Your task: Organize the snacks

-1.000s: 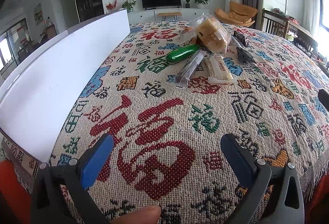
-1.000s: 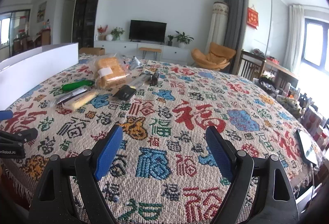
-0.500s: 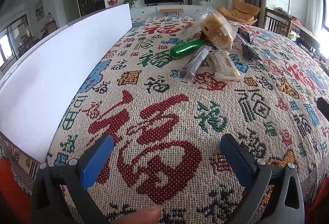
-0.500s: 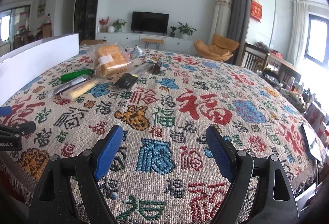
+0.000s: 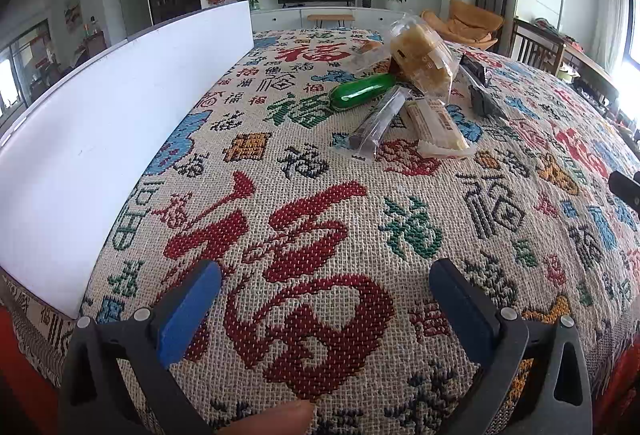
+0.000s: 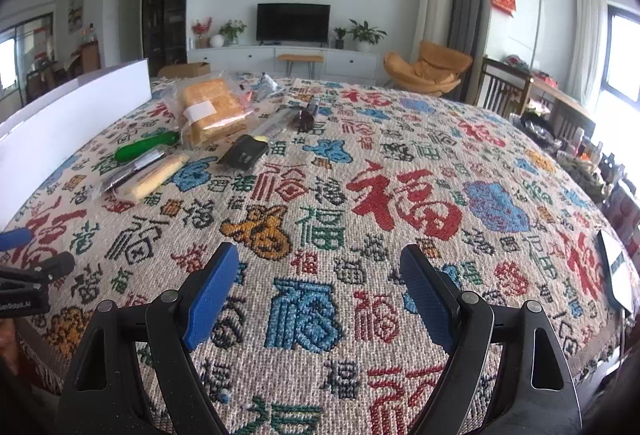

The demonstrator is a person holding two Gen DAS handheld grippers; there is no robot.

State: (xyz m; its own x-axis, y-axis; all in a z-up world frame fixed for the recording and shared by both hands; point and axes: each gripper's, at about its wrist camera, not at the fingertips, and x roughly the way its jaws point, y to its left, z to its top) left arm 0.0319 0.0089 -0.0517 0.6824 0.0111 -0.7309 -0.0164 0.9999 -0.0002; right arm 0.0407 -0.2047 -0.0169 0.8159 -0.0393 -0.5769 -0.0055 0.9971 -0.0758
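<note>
Several snacks lie in a cluster at the far side of the patterned cloth: a bagged loaf of bread (image 5: 422, 55) (image 6: 212, 107), a green packet (image 5: 362, 91) (image 6: 140, 149), a clear-wrapped dark stick (image 5: 378, 123), a pale yellow bar (image 5: 434, 123) (image 6: 154, 175) and a black packet (image 5: 482, 99) (image 6: 244, 153). My left gripper (image 5: 326, 309) stands open over the near cloth, nothing between its blue pads. My right gripper (image 6: 320, 291) is also open and empty, well short of the snacks. The left gripper's side (image 6: 24, 275) shows at the right wrist view's left edge.
A long white box wall (image 5: 120, 123) (image 6: 72, 115) runs along the left side of the table. A flat white-edged item (image 6: 618, 271) lies near the table's right edge. Chairs (image 6: 504, 91) stand beyond the right side. A fingertip (image 5: 276, 417) shows at the bottom.
The right gripper has shifted across the table and turned a little, so the snacks sit slightly lower and nearer in its view. The left gripper has hardly moved. Both stay open.
</note>
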